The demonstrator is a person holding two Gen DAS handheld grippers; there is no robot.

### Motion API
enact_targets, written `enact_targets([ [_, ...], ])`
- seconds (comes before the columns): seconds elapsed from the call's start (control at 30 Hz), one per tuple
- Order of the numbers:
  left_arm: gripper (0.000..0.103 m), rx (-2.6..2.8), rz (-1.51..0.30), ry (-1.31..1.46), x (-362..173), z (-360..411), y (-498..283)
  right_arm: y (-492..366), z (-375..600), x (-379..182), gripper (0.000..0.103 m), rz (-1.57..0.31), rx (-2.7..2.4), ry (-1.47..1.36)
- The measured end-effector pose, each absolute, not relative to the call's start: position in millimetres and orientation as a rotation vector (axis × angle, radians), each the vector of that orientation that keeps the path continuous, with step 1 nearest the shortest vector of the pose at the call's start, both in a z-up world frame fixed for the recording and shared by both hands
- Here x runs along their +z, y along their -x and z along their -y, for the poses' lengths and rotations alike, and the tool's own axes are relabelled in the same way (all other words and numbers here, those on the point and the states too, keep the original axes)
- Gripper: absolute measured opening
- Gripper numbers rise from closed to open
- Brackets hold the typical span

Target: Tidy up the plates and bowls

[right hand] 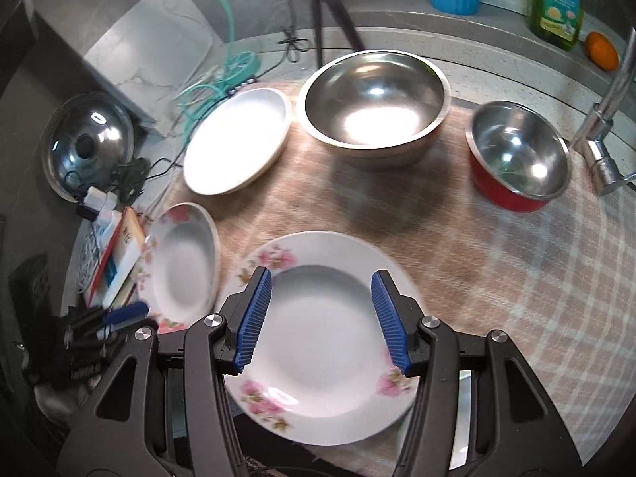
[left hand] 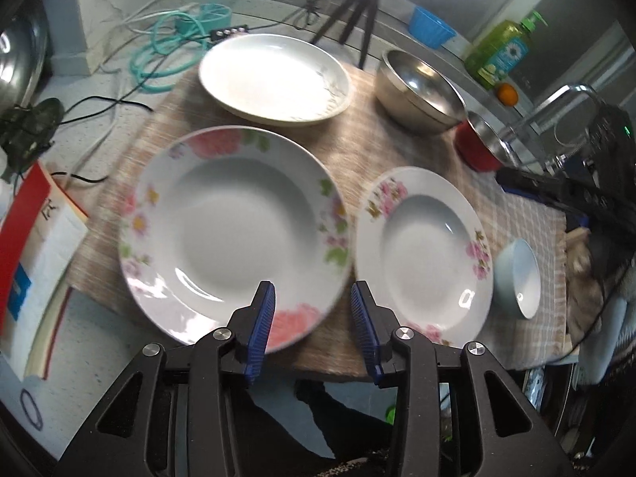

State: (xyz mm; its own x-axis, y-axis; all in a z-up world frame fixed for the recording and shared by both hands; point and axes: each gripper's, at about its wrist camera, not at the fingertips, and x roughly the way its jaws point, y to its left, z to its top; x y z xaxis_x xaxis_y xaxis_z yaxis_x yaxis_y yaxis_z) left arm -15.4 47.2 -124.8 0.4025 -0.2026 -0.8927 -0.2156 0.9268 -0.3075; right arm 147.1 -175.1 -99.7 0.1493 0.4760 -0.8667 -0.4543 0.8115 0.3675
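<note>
counter (left hand: 99, 151): gray and speckled, with a checked cloth (left hand: 528, 222) spread over it. All the dishes sit on the cloth.
big flower plate (left hand: 234, 234): the biggest dish, deep, with pink flowers on its rim. It lies flat at the near left of the cloth, just beside the small flower plate.
white plate (left hand: 274, 77): plain, at the far side of the cloth. It looks like it rests on another plate under it.
big steel bowl (right hand: 375, 105): shiny and upright, next to the white plate.
small flower plate (right hand: 322, 338): deep, with pink flowers, at the near edge of the cloth.
red bowl (right hand: 518, 155): red outside and steel inside, to the right of the big steel bowl.
blue bowl (left hand: 518, 278): pale blue, at the right edge of the cloth, near the small flower plate.
left hand-held gripper (left hand: 314, 326): wide apart and holding nothing. It hangs over the gap between the two flower plates.
right hand-held gripper (right hand: 322, 314): spread wide and holding nothing. It hangs over the small flower plate.
</note>
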Motion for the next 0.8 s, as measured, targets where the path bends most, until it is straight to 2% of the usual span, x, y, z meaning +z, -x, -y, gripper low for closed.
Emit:
enact_targets([
  [0.47,0.038,0.118,-1.170,0.453,-141,-124,18,-112,95,-108,0.054,-1.243,0.746,0.013],
  [0.53,0.038,0.130,-1.176,0.457,-145,-132,19,-112,86,-114,0.043,-1.256,0.750,0.018],
  [0.6,0.038,0.135,-1.179,0.461,-148,-139,19,-113,76,-121,0.036,-1.277,0.762,0.014],
  [0.8,0.036,0.134,-1.191,0.500,-158,-156,22,-116,54,-138,0.028,-1.303,0.766,0.060],
])
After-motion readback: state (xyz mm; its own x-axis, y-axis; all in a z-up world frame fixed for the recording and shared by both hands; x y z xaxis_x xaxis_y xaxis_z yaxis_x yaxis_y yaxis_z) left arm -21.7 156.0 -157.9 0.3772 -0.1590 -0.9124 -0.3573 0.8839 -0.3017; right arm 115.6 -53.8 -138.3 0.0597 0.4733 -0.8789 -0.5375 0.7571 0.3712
